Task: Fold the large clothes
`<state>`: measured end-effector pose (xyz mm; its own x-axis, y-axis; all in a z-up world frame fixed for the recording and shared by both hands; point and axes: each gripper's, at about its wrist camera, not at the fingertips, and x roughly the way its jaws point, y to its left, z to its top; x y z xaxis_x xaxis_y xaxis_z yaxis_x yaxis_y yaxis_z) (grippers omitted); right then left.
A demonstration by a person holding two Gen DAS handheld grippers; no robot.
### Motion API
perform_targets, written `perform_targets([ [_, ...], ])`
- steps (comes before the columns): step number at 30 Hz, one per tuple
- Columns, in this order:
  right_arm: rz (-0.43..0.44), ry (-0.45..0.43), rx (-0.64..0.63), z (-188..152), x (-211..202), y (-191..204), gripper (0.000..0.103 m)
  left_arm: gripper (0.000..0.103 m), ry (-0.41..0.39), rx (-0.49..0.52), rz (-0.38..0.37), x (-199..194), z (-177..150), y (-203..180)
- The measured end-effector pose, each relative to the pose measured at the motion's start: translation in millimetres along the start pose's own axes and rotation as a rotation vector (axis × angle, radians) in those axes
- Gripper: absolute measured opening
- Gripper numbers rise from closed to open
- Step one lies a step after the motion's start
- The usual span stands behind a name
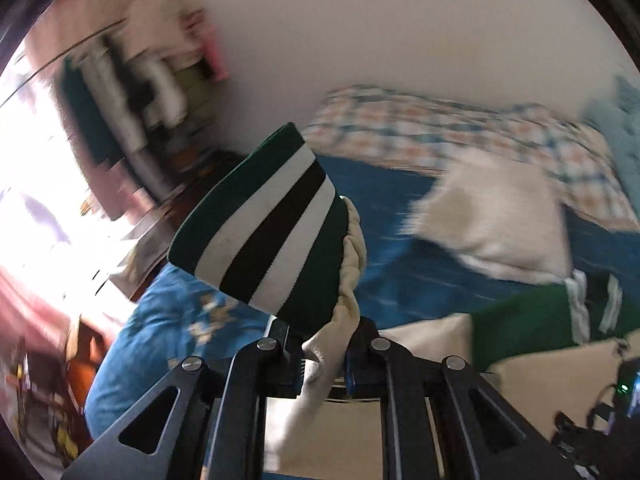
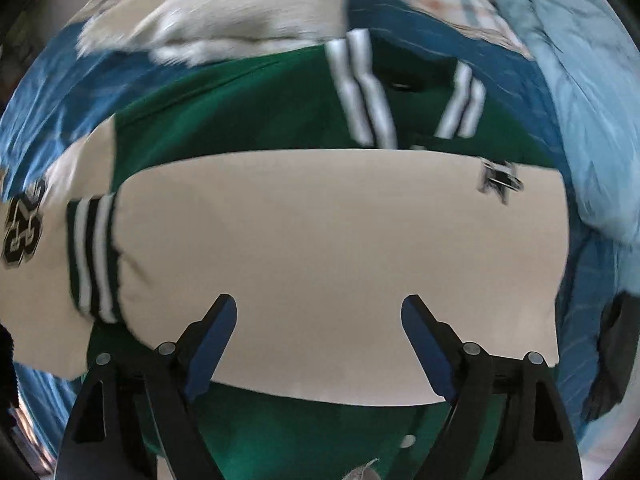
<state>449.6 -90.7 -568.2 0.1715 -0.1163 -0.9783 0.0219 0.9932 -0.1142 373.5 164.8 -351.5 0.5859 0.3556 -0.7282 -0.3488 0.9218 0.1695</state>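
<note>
A green and cream varsity jacket (image 2: 248, 96) lies on a blue bedsheet (image 2: 52, 92). Its cream sleeve (image 2: 320, 240) is folded across the green body, with a striped cuff (image 2: 94, 256) at the left and a striped collar (image 2: 364, 92) at the far side. My right gripper (image 2: 320, 320) is open just above that sleeve, holding nothing. My left gripper (image 1: 324, 360) is shut on the other cream sleeve (image 1: 340, 312), lifted above the bed, with its green, white and black striped cuff (image 1: 264, 224) standing up past the fingers. The jacket body (image 1: 520, 328) shows at lower right.
A cream cushion (image 1: 492, 220) and a plaid quilt (image 1: 440, 140) lie at the far side of the bed. A light blue duvet (image 2: 580, 100) is bunched at the right. A clothes rack (image 1: 132, 112) stands by the wall at the left.
</note>
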Motion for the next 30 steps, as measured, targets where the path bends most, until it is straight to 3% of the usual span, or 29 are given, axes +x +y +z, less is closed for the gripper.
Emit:
perform_targets([
  [5, 0.019, 0.017, 0.130, -6.3, 8.9, -71.6, 0.087, 0.010, -0.025, 0.120, -0.139, -27.4, 6.7, -96.7],
  [7, 0.029, 0.038, 0.219, -14.9, 13.9, -116.9, 0.087, 0.010, -0.013, 0.179, -0.229, -38.5, 1.2, -150.9],
  [11, 0.037, 0.081, 0.392, -42.3, 27.6, -209.4, 0.087, 0.010, 0.053, 0.265, -0.386, -46.9, -15.6, -250.0],
  [15, 0.004, 0.124, 0.520, -76.6, 40.8, -293.5, 0.087, 0.010, 0.176, 0.350, -0.536, -48.4, -59.8, -357.9],
  [18, 0.004, 0.150, 0.591, -101.7, 49.2, -345.3, 0.087, 0.011, 0.267, 0.454, -0.537, -42.4, -97.0, -426.0],
  [22, 0.042, 0.169, 0.634, -120.7, 53.8, -387.3, 0.087, 0.018, 0.349, 0.504, -0.476, -22.8, -129.7, -462.7],
  [24, 0.100, 0.157, 0.647, -124.5, 51.2, -402.5, 0.087, 0.043, 0.372, 0.476, -0.510, -20.2, -132.6, -456.4],
  [25, 0.127, 0.153, 0.651, -125.7, 48.9, -408.2, 0.087, 0.080, 0.386, 0.458, -0.539, -19.8, -130.2, -453.0],
  [26, 0.163, 0.144, 0.652, -126.9, 46.0, -415.7, 0.087, 0.099, 0.387, 0.439, -0.559, -21.4, -126.6, -448.1],
  [28, 0.226, 0.129, 0.656, -122.7, 38.5, -424.9, 0.087, 0.099, 0.369, 0.402, -0.589, -29.5, -121.3, -434.8],
  [30, 0.287, 0.116, 0.662, -118.6, 29.9, -424.6, 0.087, 0.099, 0.360, 0.384, -0.569, -36.9, -113.8, -411.4],
])
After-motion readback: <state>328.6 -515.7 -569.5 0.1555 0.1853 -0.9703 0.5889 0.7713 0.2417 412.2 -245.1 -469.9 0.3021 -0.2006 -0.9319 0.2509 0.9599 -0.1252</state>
